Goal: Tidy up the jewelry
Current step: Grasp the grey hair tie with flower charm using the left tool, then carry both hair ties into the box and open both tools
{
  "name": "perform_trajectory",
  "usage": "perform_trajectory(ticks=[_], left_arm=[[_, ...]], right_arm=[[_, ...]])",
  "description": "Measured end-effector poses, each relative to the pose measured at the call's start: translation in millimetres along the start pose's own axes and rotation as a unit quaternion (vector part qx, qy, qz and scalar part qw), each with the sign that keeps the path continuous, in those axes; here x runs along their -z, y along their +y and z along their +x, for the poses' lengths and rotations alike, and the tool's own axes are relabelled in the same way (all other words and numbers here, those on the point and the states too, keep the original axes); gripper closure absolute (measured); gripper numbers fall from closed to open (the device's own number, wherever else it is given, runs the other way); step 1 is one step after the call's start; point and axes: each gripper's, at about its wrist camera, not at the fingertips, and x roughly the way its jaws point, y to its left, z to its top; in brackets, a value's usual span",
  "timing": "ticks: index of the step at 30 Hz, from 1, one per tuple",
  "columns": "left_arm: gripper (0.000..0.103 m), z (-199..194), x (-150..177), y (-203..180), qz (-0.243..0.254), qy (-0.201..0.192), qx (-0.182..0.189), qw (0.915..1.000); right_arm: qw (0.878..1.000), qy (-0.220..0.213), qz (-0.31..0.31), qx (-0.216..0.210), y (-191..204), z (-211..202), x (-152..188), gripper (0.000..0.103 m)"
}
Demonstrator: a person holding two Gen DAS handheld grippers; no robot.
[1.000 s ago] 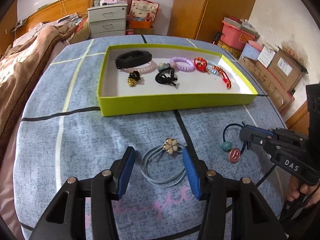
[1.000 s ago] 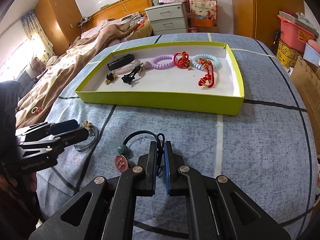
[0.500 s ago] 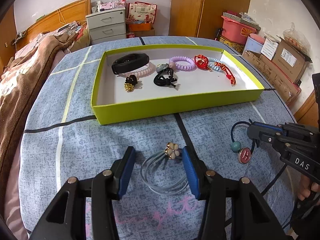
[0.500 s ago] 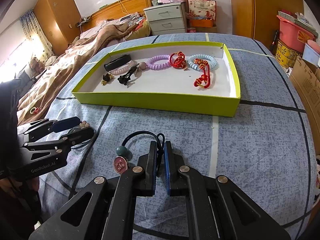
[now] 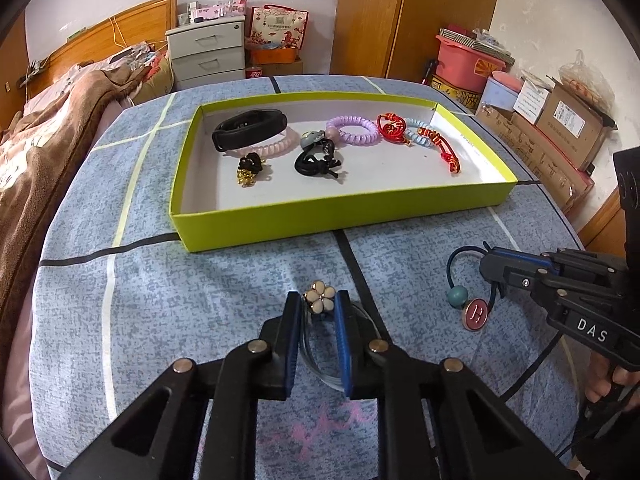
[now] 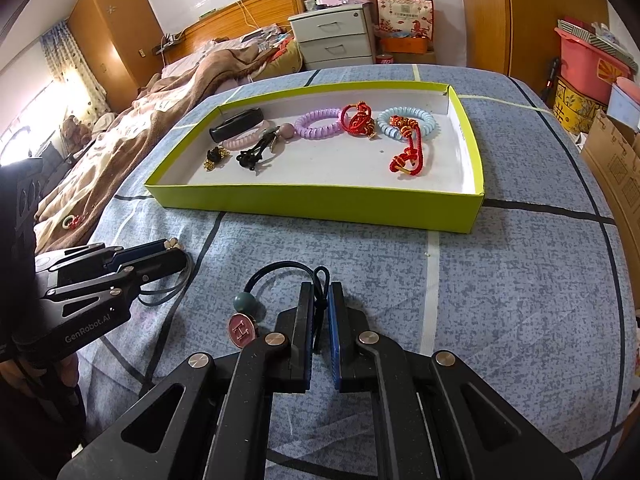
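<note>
Down on the blue patterned bedspread (image 5: pixel 192 300), the left gripper (image 5: pixel 318 312) is closing its jaws around a grey hair tie with a cream flower charm (image 5: pixel 319 297); the flower sits between the blue pads, the loops beneath them. To its right, the right gripper (image 6: pixel 319 300) is clamped tight on the knot of a dark blue hair tie (image 6: pixel 280 270), whose teal bead and pink round tag lie on the cloth beside it. Farther off stands the lime-green tray (image 5: pixel 340 210), holding coiled bands, red cords and black ties.
</note>
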Motion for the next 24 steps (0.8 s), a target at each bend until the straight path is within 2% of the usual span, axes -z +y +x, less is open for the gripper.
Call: perform_trajectory(ticks=[24], left_arm=[[0.086, -10, -10, 0, -0.005, -0.012, 0.006, 0.9999]], right_arm=[[1.000, -0.016, -0.002, -0.023, 4, -9, -9, 0.096]])
